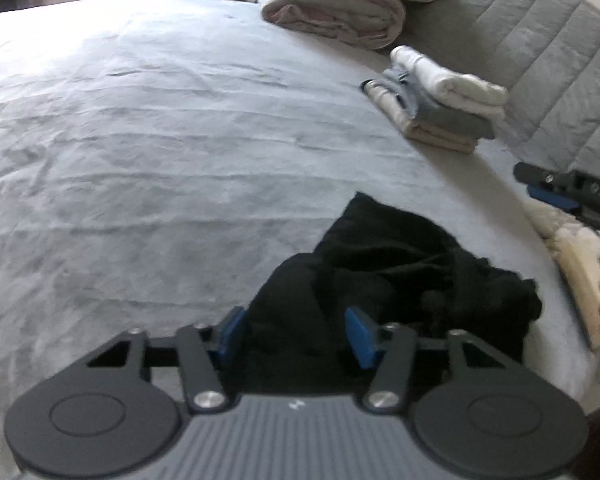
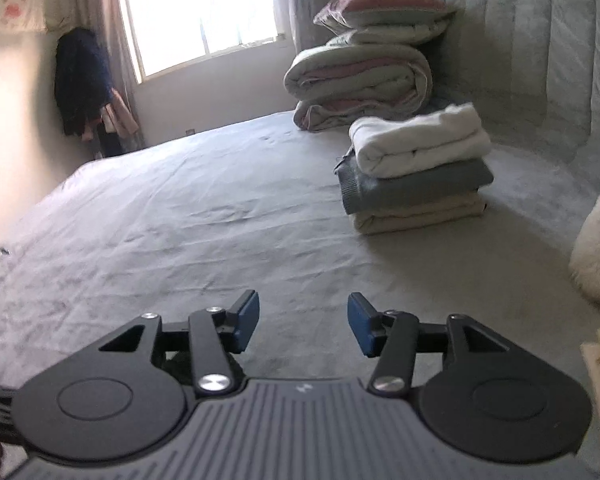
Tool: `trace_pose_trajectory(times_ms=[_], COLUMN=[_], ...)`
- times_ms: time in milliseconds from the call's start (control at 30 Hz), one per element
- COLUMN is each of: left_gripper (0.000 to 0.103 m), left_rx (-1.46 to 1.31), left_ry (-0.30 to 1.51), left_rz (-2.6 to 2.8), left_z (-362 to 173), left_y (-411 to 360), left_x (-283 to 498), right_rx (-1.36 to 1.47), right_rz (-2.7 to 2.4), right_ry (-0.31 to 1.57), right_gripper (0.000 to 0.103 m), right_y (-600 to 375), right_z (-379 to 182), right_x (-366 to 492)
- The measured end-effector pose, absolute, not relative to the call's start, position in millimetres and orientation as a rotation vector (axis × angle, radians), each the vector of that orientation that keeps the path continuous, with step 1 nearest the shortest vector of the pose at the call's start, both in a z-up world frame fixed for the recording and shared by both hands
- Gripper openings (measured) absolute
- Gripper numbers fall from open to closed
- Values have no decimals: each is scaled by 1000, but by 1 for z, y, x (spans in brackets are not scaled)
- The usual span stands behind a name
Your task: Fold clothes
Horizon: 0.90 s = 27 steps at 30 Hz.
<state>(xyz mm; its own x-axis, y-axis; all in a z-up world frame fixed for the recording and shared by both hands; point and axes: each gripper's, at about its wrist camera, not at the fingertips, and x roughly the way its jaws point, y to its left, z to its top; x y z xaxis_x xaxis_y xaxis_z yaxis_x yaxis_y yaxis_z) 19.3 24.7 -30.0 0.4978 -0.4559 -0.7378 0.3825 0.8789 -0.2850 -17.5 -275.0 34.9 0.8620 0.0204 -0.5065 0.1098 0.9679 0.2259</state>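
Lying crumpled: 1 black garment [image 1: 404,264] btwn spread left gripper [image 1: 296,332] fingers; right gripper [image 2: 304,324] spread, empty; 1 folded stack [image 2: 412,176].

Black garment [image 1: 400,264], grey bedsheet [image 1: 160,140]

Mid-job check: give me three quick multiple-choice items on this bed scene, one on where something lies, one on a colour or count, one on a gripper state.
1. Where is the black garment?
A. on top of the folded stack
B. crumpled on the bed just ahead of the left gripper
C. hanging by the window

2. What colour is the top piece of the folded stack?
A. white
B. black
C. red

3. How does the right gripper stand?
A. shut on the black garment
B. shut on a pillow
C. open, holding nothing

Answers: 1 B, the dark heap lies on the bed sheet between and beyond the left gripper fingers. 2 A, a white fold sits over grey and beige layers. 3 C, bare sheet shows between its spread blue pads.
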Motion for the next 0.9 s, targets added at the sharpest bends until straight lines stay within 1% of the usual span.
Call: trace_pose_trajectory(times_ms=[33, 67, 100, 167, 233, 300, 367, 400, 467, 533, 667, 733, 900], left_gripper=[42, 33, 28, 11, 6, 5, 4, 4, 4, 3, 3, 3, 3], left_rx=[-79, -77, -76, -87, -117, -141, -156, -164, -187, -216, -232, -233, -235], left_ry=[925, 930, 934, 939, 946, 942, 931, 925, 915, 893, 802, 748, 614], left_rz=[-494, -481, -467, -441, -421, -394, -363, -349, -314, -273, -160, -90, 82], left_z=[-31, -33, -34, -35, -34, -33, -32, -31, -30, -26, -10, -1, 21], left_y=[23, 20, 19, 20, 23, 26, 30, 32, 38, 49, 76, 91, 130], left_x=[20, 23, 25, 28, 31, 32, 34, 35, 38, 40, 40, 37, 32], right_rx=[279, 298, 316, 327, 315, 294, 271, 269, 266, 266, 266, 254, 261], right_rz=[-36, -14, 7, 39, 54, 65, 77, 80, 76, 55, 25, 0, -88], right_ry=[544, 568, 592, 643, 692, 739, 784, 804, 830, 790, 595, 527, 406], right_gripper=[54, 53, 53, 53, 53, 51, 30, 25, 6, 6, 5, 5, 5], right_y=[-276, -274, -272, -263, -254, -245, -238, -236, -234, -234, -239, -242, -259], right_z=[33, 30, 26, 18, 9, -1, -12, -17, -27, -27, 3, 17, 34], right_x=[-14, -10, -5, 5, 15, 24, 32, 35, 38, 34, 14, 5, -15])
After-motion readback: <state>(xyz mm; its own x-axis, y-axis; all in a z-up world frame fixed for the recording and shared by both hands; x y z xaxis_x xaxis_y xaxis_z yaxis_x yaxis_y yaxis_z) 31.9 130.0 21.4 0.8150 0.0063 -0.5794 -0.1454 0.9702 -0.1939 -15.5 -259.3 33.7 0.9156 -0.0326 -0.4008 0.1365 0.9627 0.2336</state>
